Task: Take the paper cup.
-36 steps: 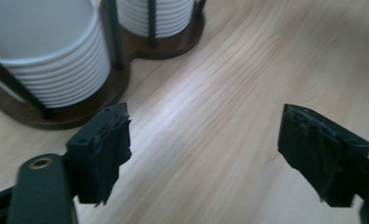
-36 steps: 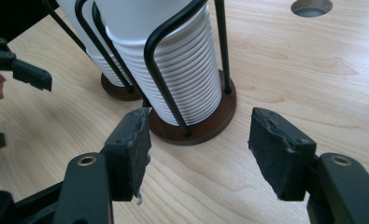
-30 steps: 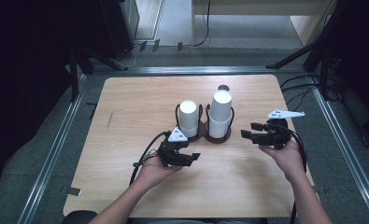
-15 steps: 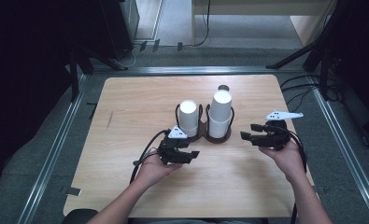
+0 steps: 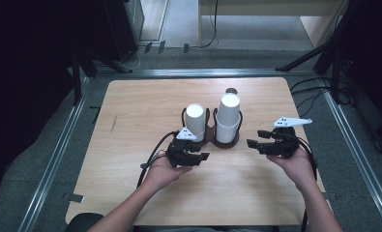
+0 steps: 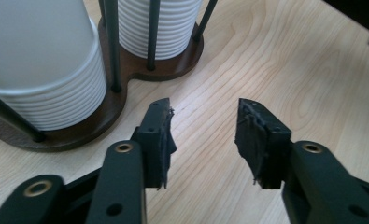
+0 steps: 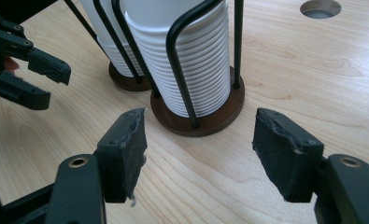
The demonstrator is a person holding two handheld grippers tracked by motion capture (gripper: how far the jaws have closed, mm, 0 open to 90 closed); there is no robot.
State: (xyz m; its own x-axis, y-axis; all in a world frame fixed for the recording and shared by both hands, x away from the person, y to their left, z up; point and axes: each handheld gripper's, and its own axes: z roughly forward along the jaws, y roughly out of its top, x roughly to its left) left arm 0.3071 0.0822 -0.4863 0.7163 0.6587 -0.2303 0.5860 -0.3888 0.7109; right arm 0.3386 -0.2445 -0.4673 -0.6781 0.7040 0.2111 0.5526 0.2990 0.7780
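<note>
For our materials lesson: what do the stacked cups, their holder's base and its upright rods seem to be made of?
Stacked cups: probably paper, matte white with ridged stacked rims.
Holder's base: likely wood, dark brown with a smooth finish.
Upright rods: apparently black-coated metal wire, thin and bent.

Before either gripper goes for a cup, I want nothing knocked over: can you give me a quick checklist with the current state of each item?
1. Left gripper open, nothing between its jaws: ok.
2. Right gripper open, nothing held: ok.
3. Both stacks of ribbed white paper cups, the shorter left stack and taller right stack, upright inside the black wire posts: ok.
4. Dark brown wooden holder base flat on the light wooden table: ok.
5. Grippers apart from the holder, touching nothing: ok.
6. Whether the top cups are stuck together: cannot tell.
</note>
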